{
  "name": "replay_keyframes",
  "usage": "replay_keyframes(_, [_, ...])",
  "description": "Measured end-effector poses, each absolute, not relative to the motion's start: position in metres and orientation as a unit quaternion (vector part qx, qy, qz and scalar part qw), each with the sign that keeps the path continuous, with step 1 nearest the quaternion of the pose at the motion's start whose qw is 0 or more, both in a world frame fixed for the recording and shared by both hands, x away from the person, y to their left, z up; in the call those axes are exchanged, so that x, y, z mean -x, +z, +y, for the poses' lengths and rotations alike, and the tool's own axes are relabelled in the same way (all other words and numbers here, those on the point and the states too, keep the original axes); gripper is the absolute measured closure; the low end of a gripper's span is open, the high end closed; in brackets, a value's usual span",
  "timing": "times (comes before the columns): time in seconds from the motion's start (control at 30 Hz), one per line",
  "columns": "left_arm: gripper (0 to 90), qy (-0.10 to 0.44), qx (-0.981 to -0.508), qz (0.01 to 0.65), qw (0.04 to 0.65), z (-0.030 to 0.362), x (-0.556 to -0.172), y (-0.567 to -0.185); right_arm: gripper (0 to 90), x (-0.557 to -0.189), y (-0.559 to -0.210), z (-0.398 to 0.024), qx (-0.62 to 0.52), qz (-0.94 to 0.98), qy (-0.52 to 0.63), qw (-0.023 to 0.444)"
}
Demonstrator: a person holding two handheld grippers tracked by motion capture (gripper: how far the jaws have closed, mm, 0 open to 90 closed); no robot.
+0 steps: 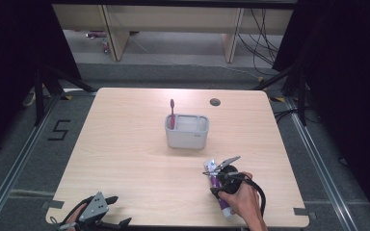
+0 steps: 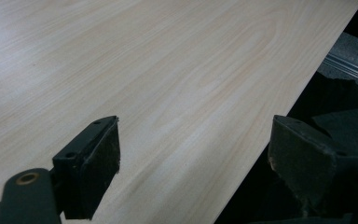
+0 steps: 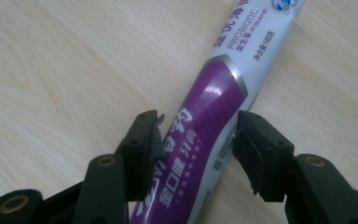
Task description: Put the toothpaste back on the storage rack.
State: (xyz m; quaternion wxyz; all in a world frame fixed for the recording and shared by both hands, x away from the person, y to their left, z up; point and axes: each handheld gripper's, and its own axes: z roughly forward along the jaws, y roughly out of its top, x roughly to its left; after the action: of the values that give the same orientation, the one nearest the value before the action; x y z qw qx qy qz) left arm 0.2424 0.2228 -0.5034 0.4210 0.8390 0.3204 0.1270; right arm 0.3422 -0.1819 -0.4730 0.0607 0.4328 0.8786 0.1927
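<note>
The purple-and-white plastic toothpaste tube [image 3: 214, 116] carries the word "PROBIOTIC" in small grey capitals on its white part, beside larger purple Chinese characters; gold Chinese characters run along the glossy purple part. It is a smooth, rounded tube lying flat on the pale wood-grain table [image 1: 125, 159]. In the high view the tube [image 1: 220, 192] lies at about 5 o'clock from the grey rectangular plastic holder [image 1: 187, 136], long axis running roughly 12 to 6. The right gripper [image 3: 198, 140] straddles it, left pad touching, right pad a sliver clear. A pink toothbrush [image 1: 172, 113] stands upright in the holder. The left gripper [image 2: 193, 158] is spread wide over the table's near edge, at 7 o'clock
</note>
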Motion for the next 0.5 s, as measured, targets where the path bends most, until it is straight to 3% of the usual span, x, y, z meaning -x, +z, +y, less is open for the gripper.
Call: replay_keyframes(0.5, [15.9, 0.124, -0.842, 0.316, 0.419, 0.223, -0.243, -0.503, 54.5, -0.358, -0.475, -0.180, -0.431, 0.888, 0.154, 0.039])
